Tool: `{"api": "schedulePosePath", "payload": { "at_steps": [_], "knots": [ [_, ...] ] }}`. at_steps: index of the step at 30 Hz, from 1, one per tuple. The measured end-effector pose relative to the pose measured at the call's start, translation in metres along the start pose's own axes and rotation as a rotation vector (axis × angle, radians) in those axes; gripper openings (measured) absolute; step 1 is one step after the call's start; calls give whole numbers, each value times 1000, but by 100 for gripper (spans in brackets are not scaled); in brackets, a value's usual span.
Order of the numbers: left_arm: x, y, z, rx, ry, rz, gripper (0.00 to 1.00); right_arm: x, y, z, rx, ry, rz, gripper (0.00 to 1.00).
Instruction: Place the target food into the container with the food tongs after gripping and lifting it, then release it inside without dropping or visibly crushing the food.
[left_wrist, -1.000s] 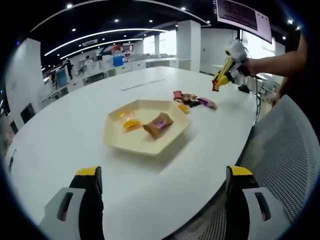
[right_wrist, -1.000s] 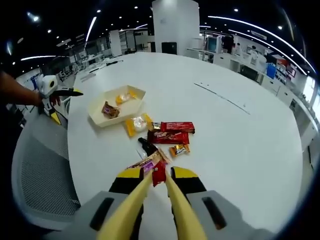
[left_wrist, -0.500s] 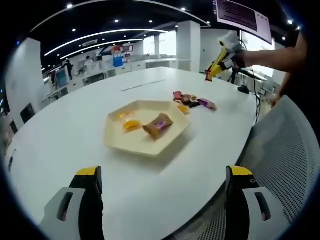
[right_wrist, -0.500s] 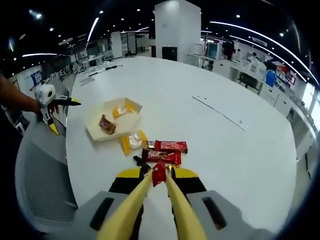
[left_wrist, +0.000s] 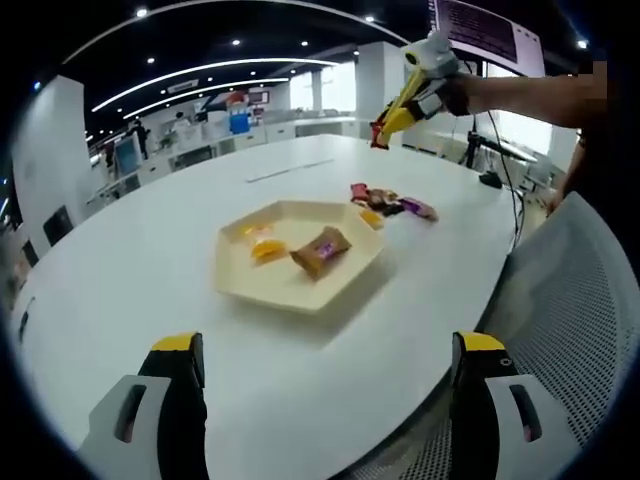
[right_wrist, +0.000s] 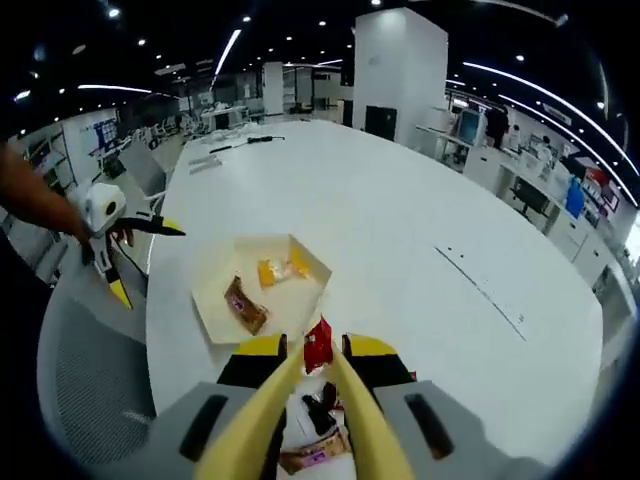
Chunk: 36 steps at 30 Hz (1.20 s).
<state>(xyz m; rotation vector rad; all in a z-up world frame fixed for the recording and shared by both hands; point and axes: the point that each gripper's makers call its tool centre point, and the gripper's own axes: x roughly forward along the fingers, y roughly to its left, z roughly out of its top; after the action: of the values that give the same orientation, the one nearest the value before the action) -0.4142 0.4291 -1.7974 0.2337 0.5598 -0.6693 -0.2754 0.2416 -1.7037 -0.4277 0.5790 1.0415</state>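
Red-wrapped candy (right_wrist: 318, 347), small and crinkly, is pinched between the tips of the yellow food tongs (right_wrist: 305, 405) that the right gripper (right_wrist: 312, 372) carries; that gripper is clamped onto the tongs and the tongs in turn hold the sweet up in the air. In the right gripper view the candy hangs just short of the cream hexagonal tray (right_wrist: 305, 292), which sits on the round white table (right_wrist: 420, 230) and already holds a brown-wrapped bar (right_wrist: 244, 305) and an orange-wrapped sweet (right_wrist: 280, 270). A few loose wrapped snacks (right_wrist: 315, 450) lie on the table below the tongs. The left gripper (right_wrist: 110, 235) hangs off to the side by a grey mesh chair (right_wrist: 90, 380), well apart from the tray.

In the left gripper view, the left gripper's (left_wrist: 320, 375) own jaws stand wide apart with nothing between them, facing the tray (left_wrist: 240, 285) across bare table (left_wrist: 130, 250). The right gripper (left_wrist: 385, 125) shows high above the far edge, the red candy (left_wrist: 379, 141) at the tong tips, beyond the pile of snacks (left_wrist: 388, 203).

The step in hand looks like the carry to the tray. It would go best by keeping the squeeze steady and light, bringing the tips over a bare patch of the tray clear of the two items there, lowering close to the floor, and only then easing the tongs apart so the sweet settles rather than falls.
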Motion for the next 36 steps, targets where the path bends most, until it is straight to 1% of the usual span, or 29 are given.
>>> {"api": "schedulePosePath", "payload": {
  "at_steps": [1, 2, 4, 6, 8, 11, 13, 16, 18, 28, 32, 36],
  "knots": [
    [0, 0, 0, 0, 2, 2, 99, 6, 4, 7, -6, -6, 11, 21],
    [0, 0, 0, 0, 2, 3, 99, 16, 12, 17, -12, -19, 35, 21],
    [0, 1, -1, -1, 3, 6, 99, 32, 21, 31, -15, -26, 48, 21],
    [0, 2, -2, -2, 9, 9, 99, 49, 30, 41, -43, -23, 60, 22],
    [1, 1, -3, 8, 17, 8, 99, 60, 34, 50, -65, -32, 58, 24],
    [0, 5, -2, 33, 14, 27, 99, 67, 45, 57, -70, -33, 86, 24],
    [-1, 5, 0, 15, 0, 31, 99, 67, 49, 58, -87, -29, 94, 24],
    [-1, 6, -1, 17, 1, 30, 99, 64, 47, 58, -90, -30, 96, 24],
    [-1, 6, 0, 14, -1, 26, 99, 60, 42, 57, -76, -36, 94, 24],
    [-1, 3, 1, 10, -5, 12, 99, 40, 28, 49, -63, -34, 59, 25],
    [0, 2, 0, 11, -4, 8, 99, 26, 19, 45, -53, -43, 38, 25],
    [0, 2, 0, 13, -3, 5, 99, 8, 12, 34, -45, -49, 15, 26]
  ]
}}
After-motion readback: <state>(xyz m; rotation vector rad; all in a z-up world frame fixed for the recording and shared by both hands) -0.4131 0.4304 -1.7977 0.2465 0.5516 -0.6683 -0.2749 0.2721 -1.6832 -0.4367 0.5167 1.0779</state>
